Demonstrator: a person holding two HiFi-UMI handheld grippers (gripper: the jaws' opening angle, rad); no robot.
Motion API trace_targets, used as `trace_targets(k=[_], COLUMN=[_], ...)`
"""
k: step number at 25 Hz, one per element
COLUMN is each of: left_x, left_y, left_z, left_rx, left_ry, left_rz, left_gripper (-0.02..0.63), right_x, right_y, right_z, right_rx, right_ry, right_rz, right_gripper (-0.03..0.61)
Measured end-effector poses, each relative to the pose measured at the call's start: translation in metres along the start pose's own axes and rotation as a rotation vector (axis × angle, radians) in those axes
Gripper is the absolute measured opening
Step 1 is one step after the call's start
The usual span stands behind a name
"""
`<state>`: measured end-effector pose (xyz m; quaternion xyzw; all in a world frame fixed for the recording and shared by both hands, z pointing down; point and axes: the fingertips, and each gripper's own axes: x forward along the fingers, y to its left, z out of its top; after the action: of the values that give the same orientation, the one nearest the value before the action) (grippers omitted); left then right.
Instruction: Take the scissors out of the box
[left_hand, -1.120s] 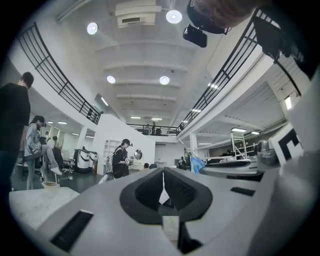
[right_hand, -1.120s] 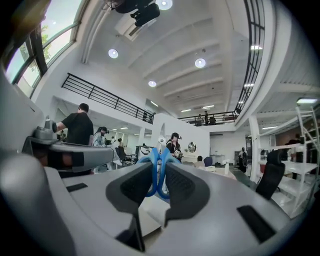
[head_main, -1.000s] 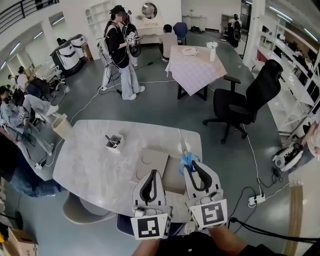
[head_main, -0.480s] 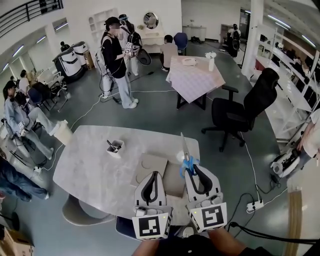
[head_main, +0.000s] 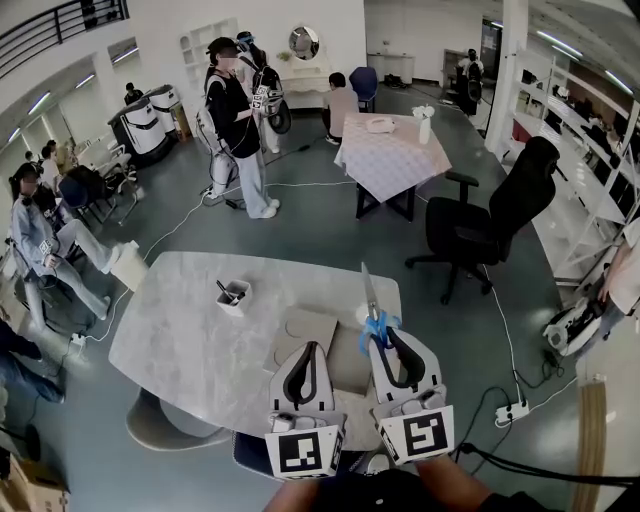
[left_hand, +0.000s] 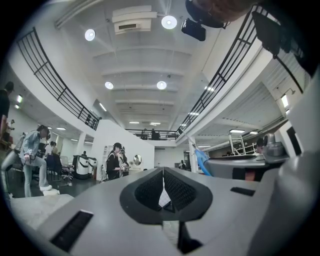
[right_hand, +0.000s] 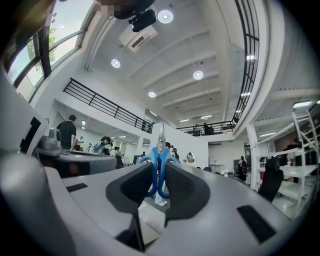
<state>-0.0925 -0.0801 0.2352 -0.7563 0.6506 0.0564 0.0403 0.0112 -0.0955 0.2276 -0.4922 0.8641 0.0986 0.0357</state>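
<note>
Left gripper: light grey shell, smooth and rounded, narrower toward the tip.
Right gripper: same light grey shell and same shape.
Pads: black, with a fine rough texture.
Marker cubes: white faces with black square patterns.
Sleeves: dark cloth.
Cable: thin, black, beside the right sleeve.

Grey table, pen cup on it, black office chair, standing person

A big open lab hall: mezzanine railing, shelving, office chair, trailing floor cables (power strip too), people wearing rigs.
</note>
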Motion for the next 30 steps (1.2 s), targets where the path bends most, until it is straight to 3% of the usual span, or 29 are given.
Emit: trace_targets(k=[30], left_x=[0.0007], left_y=[-0.0031], left_z=[0.0029], left_rx=[0.015], left_ry=[-0.008], left_rz=[-0.001], left_gripper=[0.017], right_x=[0.0015], right_y=[-0.0021], right_z=[0.0046], right_rx=[-0.002], right_ry=[-0.017], right_rz=[-0.001], right_gripper=[0.078])
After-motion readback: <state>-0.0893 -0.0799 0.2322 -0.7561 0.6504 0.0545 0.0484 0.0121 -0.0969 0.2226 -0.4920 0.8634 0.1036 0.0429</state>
